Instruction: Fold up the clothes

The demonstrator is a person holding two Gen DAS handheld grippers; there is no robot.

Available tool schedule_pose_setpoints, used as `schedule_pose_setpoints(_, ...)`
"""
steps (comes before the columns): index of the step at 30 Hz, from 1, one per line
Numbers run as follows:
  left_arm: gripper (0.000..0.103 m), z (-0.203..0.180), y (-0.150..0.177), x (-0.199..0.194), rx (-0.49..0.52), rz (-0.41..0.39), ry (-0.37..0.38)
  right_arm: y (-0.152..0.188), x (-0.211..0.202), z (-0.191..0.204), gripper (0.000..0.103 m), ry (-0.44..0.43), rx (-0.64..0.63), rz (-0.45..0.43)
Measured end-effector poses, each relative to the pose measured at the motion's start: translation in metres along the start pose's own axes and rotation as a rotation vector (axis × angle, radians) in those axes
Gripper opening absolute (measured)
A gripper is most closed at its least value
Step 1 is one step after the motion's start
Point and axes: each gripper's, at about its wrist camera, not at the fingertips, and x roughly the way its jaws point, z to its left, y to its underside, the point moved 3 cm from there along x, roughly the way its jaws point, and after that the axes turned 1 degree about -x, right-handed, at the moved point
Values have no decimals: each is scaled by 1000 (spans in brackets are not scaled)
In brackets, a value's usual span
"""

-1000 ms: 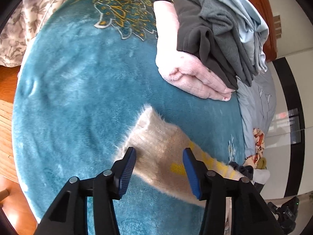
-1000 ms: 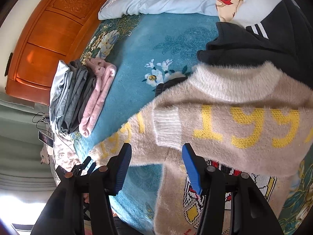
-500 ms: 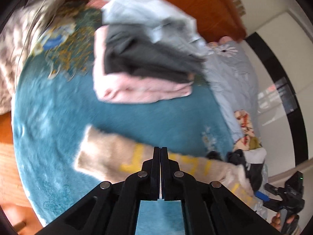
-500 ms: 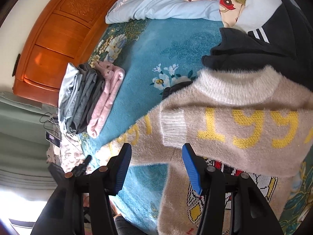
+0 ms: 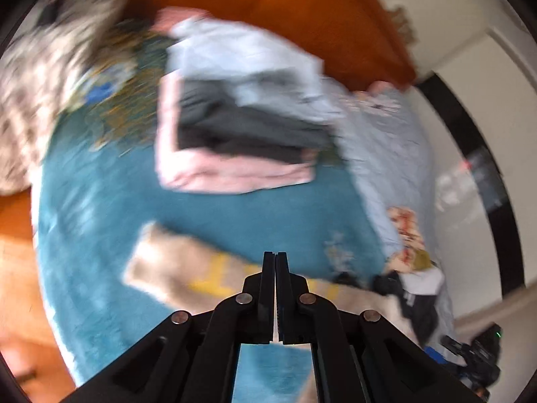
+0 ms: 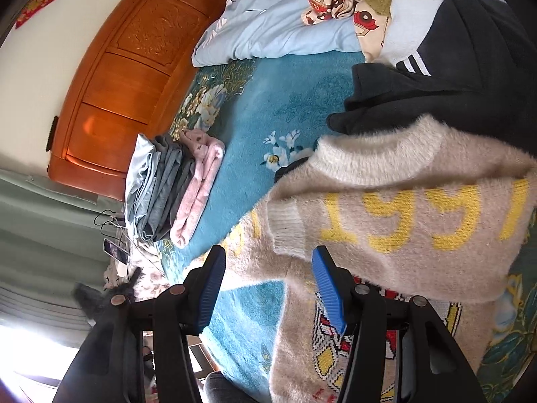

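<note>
A fuzzy beige sweater [image 6: 396, 221] with yellow numbers lies on the teal blanket [image 6: 295, 100], one sleeve folded across its chest. Its other sleeve [image 5: 174, 268] stretches across the blanket in the blurred left wrist view. My left gripper [image 5: 275, 258] is shut, its tips over the sleeve's edge; whether cloth is pinched between them does not show. My right gripper [image 6: 265, 288] is open and empty, just above the sweater's lower part near the folded sleeve cuff.
A stack of folded clothes, pink, grey and pale blue [image 6: 174, 188], lies near the wooden headboard [image 6: 127, 77]; it also shows in the left wrist view [image 5: 241, 127]. A dark jacket [image 6: 436, 80] and a light blue quilt [image 6: 285, 23] lie beyond the sweater.
My left gripper has shut and lifted back, so the sleeve now lies farther below it. The right gripper has stayed open and drifted slightly over the sweater.
</note>
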Motion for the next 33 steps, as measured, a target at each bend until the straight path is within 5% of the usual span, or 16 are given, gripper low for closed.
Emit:
schedule_pose_setpoints(2, 9, 39, 9, 15, -94, 44, -65, 2, 3, -3, 55, 15, -4, 9)
schedule_pose_setpoints(4, 34, 70, 17, 28, -173, 78, -115, 4, 9, -7, 55, 26, 5, 26)
schedule_pose_setpoints(6, 50, 81, 19, 40, -239, 91, -75, 5, 15, -7, 55, 34, 8, 38)
schedule_pose_setpoints(11, 54, 93, 14, 69, -309, 106, -32, 6, 25, 5, 55, 65, -21, 68)
schedule_pose_setpoints(17, 52, 89, 11, 81, -284, 96, -33, 4, 29, 4, 55, 110, -10, 77)
schedule_pose_setpoints(18, 46, 90, 11, 81, -280, 93, -39, 4, 30, 4, 55, 116, -7, 80)
schedule_pose_setpoints(20, 13, 93, 10, 81, -282, 93, -42, 6, 35, 5, 55, 127, 0, 91)
schedule_pose_setpoints(21, 9, 95, 10, 82, -291, 102, -31, 6, 36, 6, 55, 127, -2, 95)
schedule_pose_setpoints(27, 6, 70, 3, 64, -218, 73, 17, 7, 38, 18, 55, 111, -24, 96)
schedule_pose_setpoints(33, 6, -12, -10, 22, -29, 7, 132, 5, 30, 19, 55, 79, -27, 77)
